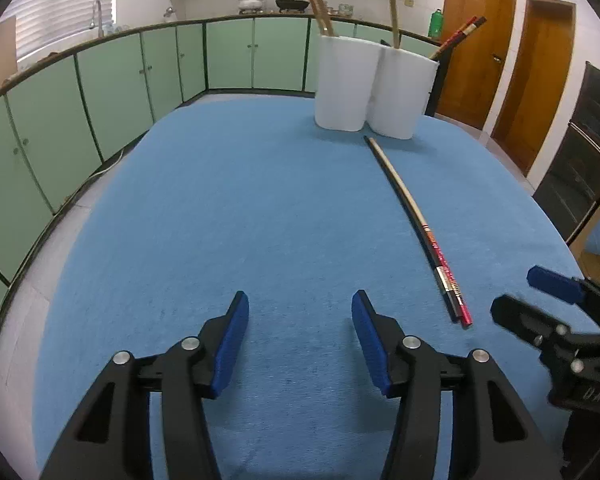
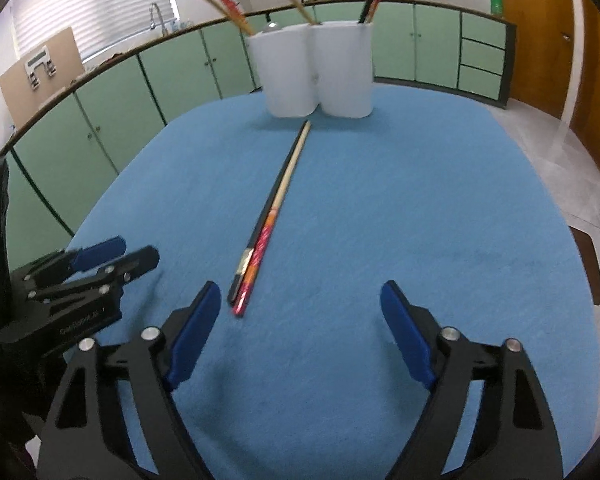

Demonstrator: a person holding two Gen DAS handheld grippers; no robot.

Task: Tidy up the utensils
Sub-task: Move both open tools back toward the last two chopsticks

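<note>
Two chopsticks (image 1: 420, 224) (image 2: 274, 208) lie side by side on the blue tablecloth (image 1: 220, 200), one black, one pale wood with a red patterned end. Behind them stand two white holder cups (image 1: 344, 84) (image 2: 346, 72) with several chopsticks upright in them. My left gripper (image 1: 300, 296) hovers over bare cloth left of the pair's near ends, open with nothing between its blue pads. My right gripper (image 2: 300, 286) is open and empty too; the pair's near ends lie just beyond its left fingertip. Each gripper shows at the edge of the other's view (image 1: 516, 292) (image 2: 138, 249).
Green kitchen cabinets (image 1: 140, 80) curve around behind the table, with a sink tap (image 2: 155, 12) and pots on the counter. Wooden doors (image 1: 540, 80) stand at the right. The tablecloth's edge (image 2: 580, 280) drops off to a tiled floor on the right.
</note>
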